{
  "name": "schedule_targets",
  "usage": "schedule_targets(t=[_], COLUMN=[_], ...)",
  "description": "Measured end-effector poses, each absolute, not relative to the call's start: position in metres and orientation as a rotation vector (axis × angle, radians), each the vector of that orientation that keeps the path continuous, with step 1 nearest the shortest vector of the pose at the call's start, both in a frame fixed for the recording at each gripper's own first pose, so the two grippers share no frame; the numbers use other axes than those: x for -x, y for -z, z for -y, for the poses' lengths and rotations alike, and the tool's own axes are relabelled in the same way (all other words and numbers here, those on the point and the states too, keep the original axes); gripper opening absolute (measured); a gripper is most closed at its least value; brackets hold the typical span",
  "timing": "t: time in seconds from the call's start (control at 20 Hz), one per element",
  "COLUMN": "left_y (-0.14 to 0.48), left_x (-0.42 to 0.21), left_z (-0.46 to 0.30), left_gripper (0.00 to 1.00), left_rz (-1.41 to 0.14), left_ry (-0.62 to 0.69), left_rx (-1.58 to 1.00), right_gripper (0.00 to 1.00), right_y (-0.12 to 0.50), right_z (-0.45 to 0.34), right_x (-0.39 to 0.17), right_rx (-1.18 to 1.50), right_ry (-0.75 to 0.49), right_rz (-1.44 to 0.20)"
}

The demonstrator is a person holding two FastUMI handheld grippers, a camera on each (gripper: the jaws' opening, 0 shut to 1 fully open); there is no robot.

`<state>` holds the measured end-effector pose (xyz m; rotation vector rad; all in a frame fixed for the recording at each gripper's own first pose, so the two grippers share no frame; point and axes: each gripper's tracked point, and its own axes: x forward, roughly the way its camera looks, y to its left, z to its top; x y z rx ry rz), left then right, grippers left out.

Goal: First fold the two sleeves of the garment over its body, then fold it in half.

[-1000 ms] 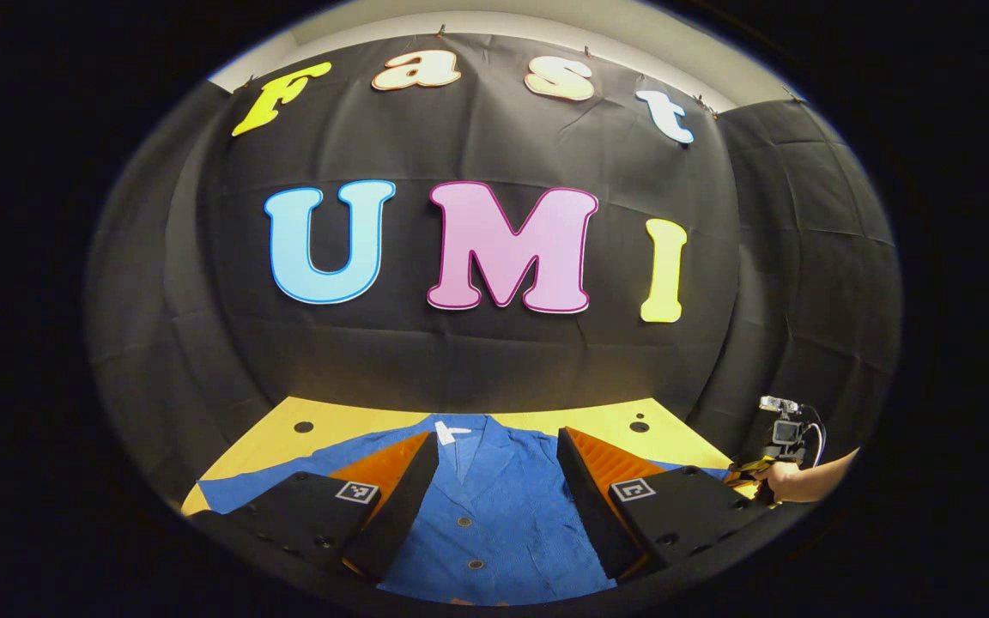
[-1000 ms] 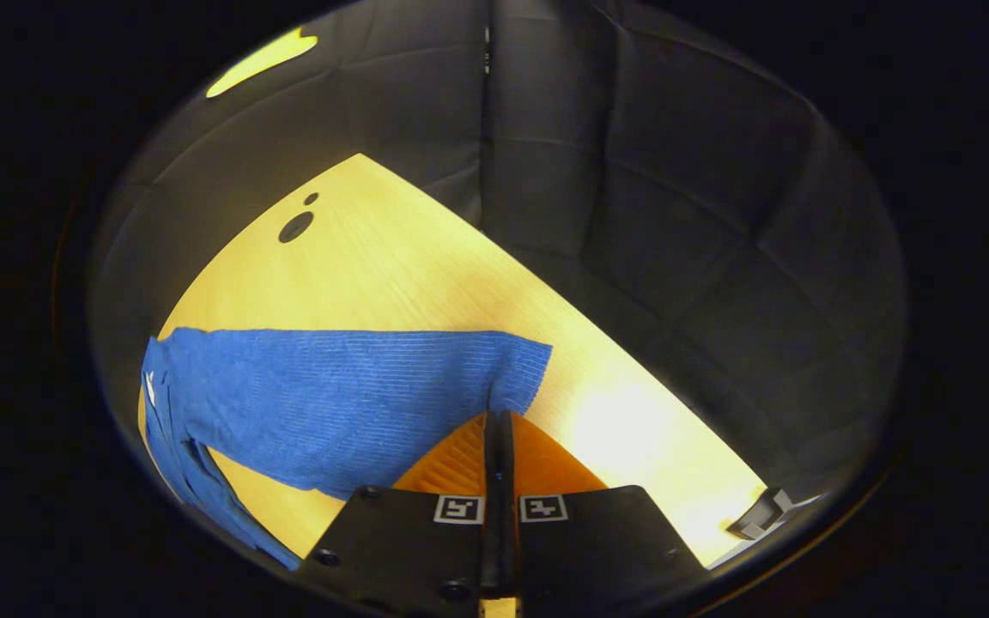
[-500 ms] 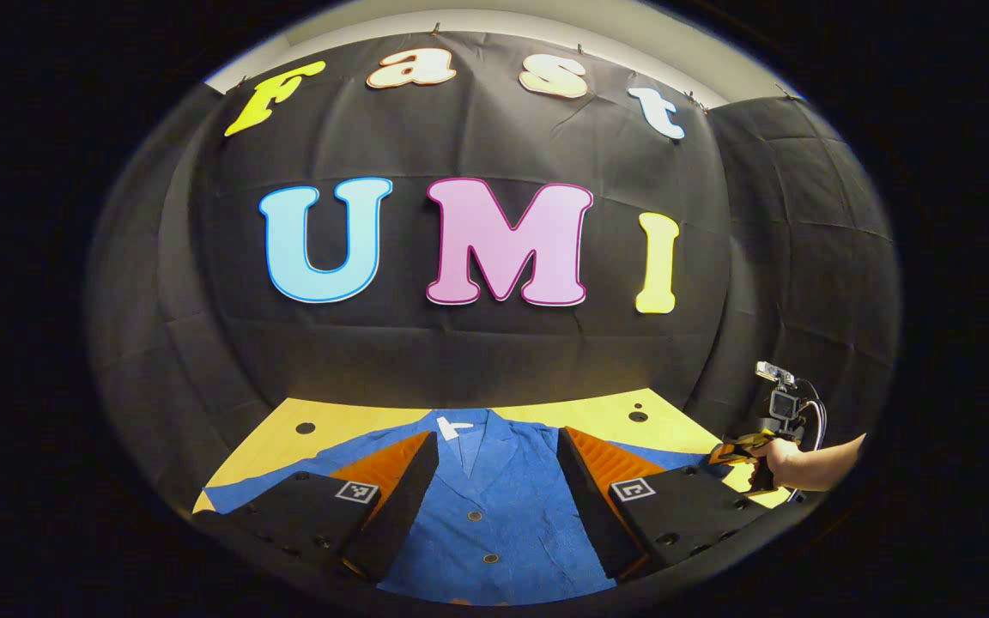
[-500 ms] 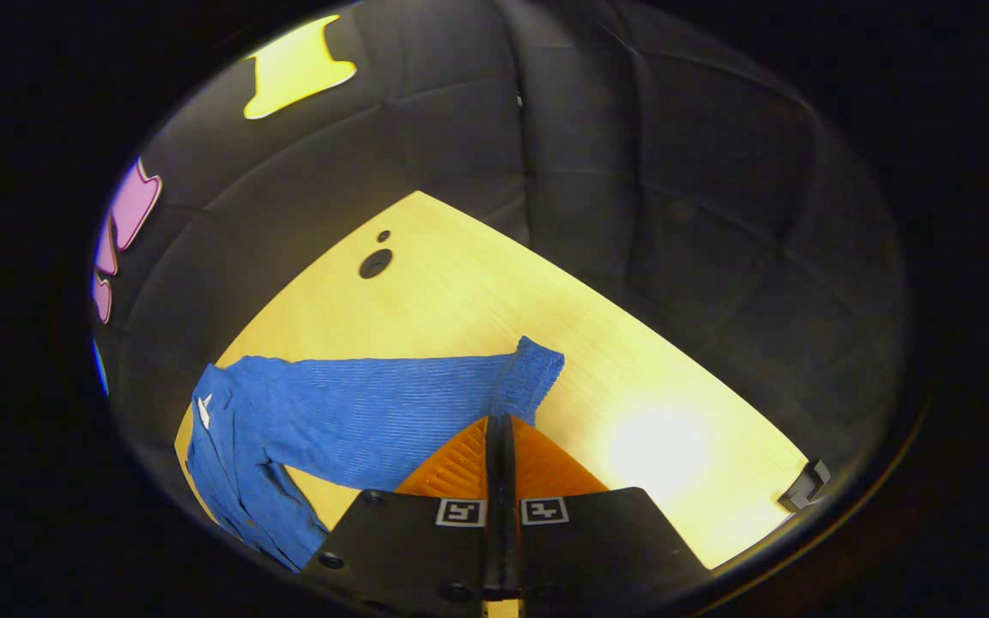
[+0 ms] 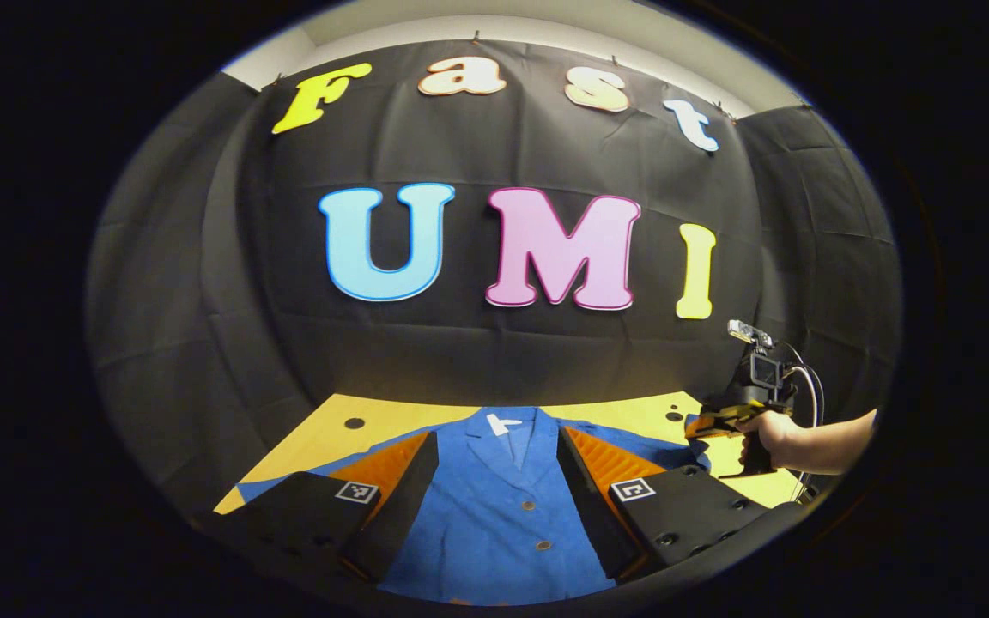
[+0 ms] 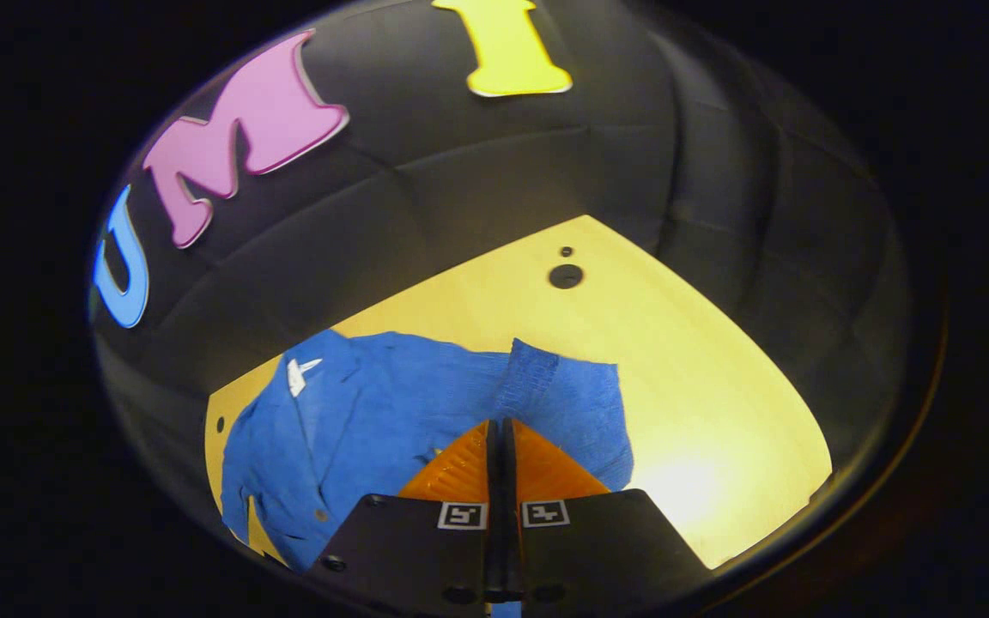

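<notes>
A blue button-front shirt (image 5: 494, 515) lies flat on the yellow table (image 5: 314, 442), collar toward the booth wall. My left gripper (image 5: 496, 436) hovers open over the shirt's front, one finger on either side of the button line. In the right gripper view, my right gripper (image 6: 499, 422) is shut on the end of the shirt's right sleeve (image 6: 567, 399), which is raised and doubled back toward the body (image 6: 357, 429). The left gripper view shows that right gripper (image 5: 709, 427) off to the right, held by a hand (image 5: 769, 433) above the table.
The wooden table (image 6: 700, 386) has a dark round hole (image 6: 565, 275) near its far corner and another (image 5: 354, 423) on the left. Black cloth walls close in the table at the back and sides.
The right gripper has risen and swung toward the shirt's body, dragging the sleeve end with it so the sleeve now bends over. The left gripper shifted slightly, still open.
</notes>
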<state>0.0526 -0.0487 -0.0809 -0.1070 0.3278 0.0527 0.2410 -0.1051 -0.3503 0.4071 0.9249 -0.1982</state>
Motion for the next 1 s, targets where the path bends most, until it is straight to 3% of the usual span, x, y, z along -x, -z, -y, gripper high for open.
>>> schedule_targets(t=[0.5, 0.7, 1.0], left_y=[0.115, 0.146, 0.174], left_x=[0.008, 0.011, 0.006], left_z=[-0.064, -0.108, -0.156], left_gripper=[0.81, 0.81, 0.81], left_rz=[-0.39, -0.435, -0.44], left_ry=[-0.264, -0.336, -0.393], left_rx=[0.162, 0.196, 0.208], right_gripper=[0.01, 0.01, 0.01], right_y=[0.32, 0.344, 0.386], right_z=[-0.145, -0.236, -0.318], right_x=[-0.31, -0.308, -0.296], right_rx=[-0.347, -0.289, -0.193], right_ry=[-0.137, -0.248, -0.318], right_rz=[-0.913, -0.95, -0.971])
